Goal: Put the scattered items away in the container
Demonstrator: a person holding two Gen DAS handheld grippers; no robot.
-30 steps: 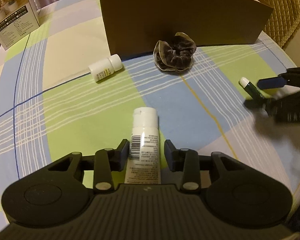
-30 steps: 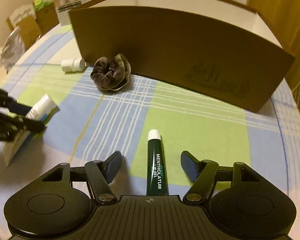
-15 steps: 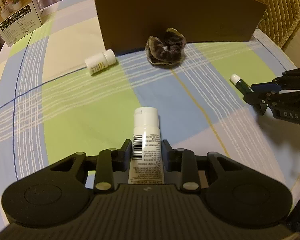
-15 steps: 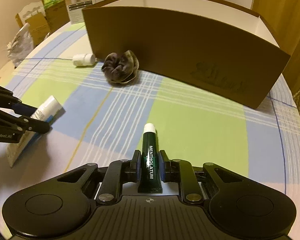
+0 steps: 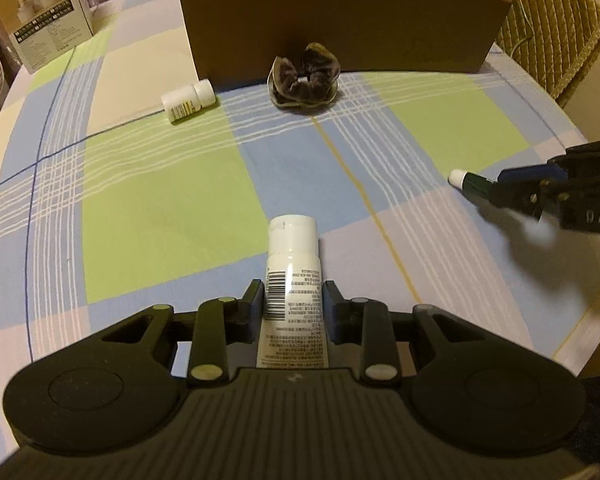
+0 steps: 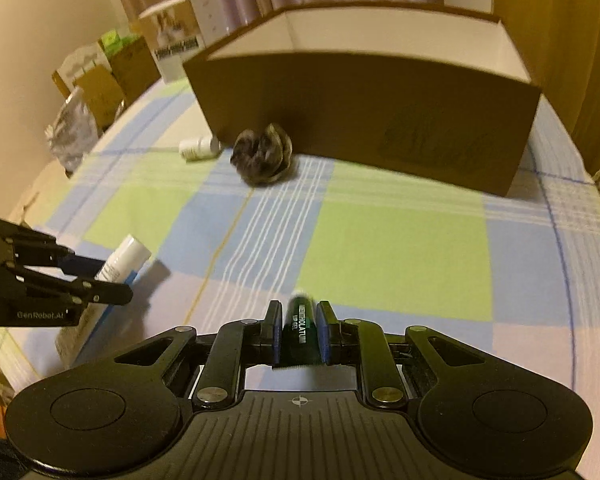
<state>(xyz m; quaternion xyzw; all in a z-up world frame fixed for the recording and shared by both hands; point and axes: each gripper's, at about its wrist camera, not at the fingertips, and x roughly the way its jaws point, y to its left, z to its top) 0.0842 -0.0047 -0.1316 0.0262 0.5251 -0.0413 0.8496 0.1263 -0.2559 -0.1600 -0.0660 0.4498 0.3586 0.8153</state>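
Observation:
My left gripper [image 5: 293, 300] is shut on a white tube [image 5: 293, 268] and holds it just above the checked tablecloth. My right gripper [image 6: 299, 330] is shut on a dark green lip gel tube [image 6: 299, 326], lifted off the table and tilted up. From the left wrist view the right gripper [image 5: 516, 188] shows at the right with the green tube [image 5: 470, 180]. From the right wrist view the left gripper [image 6: 100, 284] holds the white tube [image 6: 122, 260]. The open cardboard box [image 6: 364, 116] stands at the back. A dark scrunchie [image 5: 305, 76] and a small white bottle [image 5: 188, 101] lie before it.
A printed carton [image 5: 44, 28] stands at the table's far left. A quilted chair back [image 5: 552, 20] is at the right, behind the box. Boxes and a plastic bag [image 6: 74, 128] sit beyond the table's left edge. The round table's edge [image 5: 580, 344] curves close on the right.
Both grippers have risen with their tubes. The right gripper lifted the green tube off the cloth and moved toward the box. The left gripper closed fully on the white tube one second ago.

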